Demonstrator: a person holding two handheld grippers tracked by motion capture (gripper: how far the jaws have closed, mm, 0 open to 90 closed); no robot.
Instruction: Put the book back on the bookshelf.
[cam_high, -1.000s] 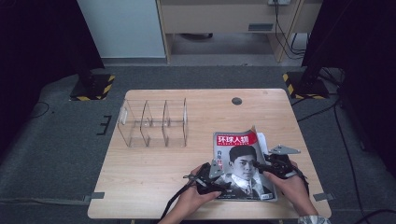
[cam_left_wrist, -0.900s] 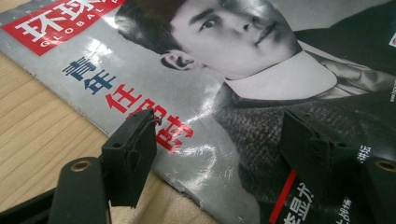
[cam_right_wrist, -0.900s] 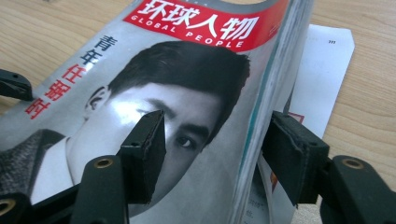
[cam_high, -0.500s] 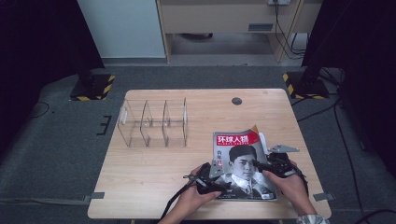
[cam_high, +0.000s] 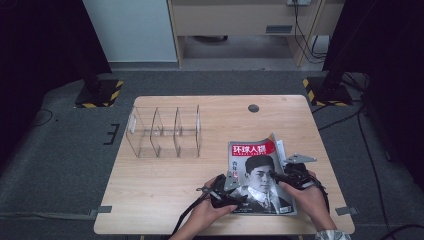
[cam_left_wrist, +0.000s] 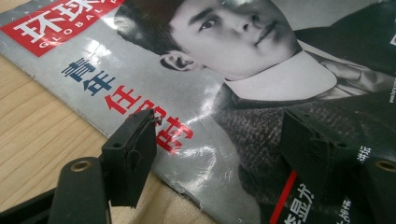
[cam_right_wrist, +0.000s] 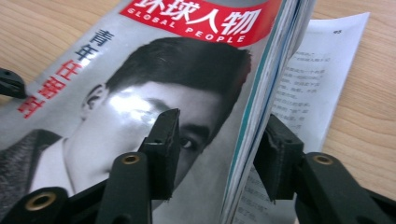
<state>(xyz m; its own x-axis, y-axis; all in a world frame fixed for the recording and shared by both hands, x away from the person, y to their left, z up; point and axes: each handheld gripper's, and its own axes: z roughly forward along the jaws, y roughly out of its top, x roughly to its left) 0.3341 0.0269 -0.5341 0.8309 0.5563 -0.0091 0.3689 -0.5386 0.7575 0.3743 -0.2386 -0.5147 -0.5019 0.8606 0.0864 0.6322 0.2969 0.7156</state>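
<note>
Your magazine (cam_high: 260, 175) lies at the near right of the table (cam_high: 165, 190), cover up, some pages lifted along its right edge. Your right gripper (cam_right_wrist: 219, 154) straddles that raised edge, one jaw over the cover, the other under the lifted pages; its jaws have just been closing, but there's a gap on both sides, so no pinch yet. Your left gripper (cam_left_wrist: 219, 154) has its jaws spread over the cover's lower left, gripping nothing.

Risks, as I judge them: close now and you may catch only part of the pages, so the rest fan out or crease when lifted. The glossy cover could slip from the pads. If the left presses down while the right pulls, the cover may tear or buckle.

The right gripper view shows the loose printed page (cam_right_wrist: 313, 79) lying flat beneath the lifted stack. The high view shows the clear divider rack (cam_high: 165, 131) well apart to the left.
</note>
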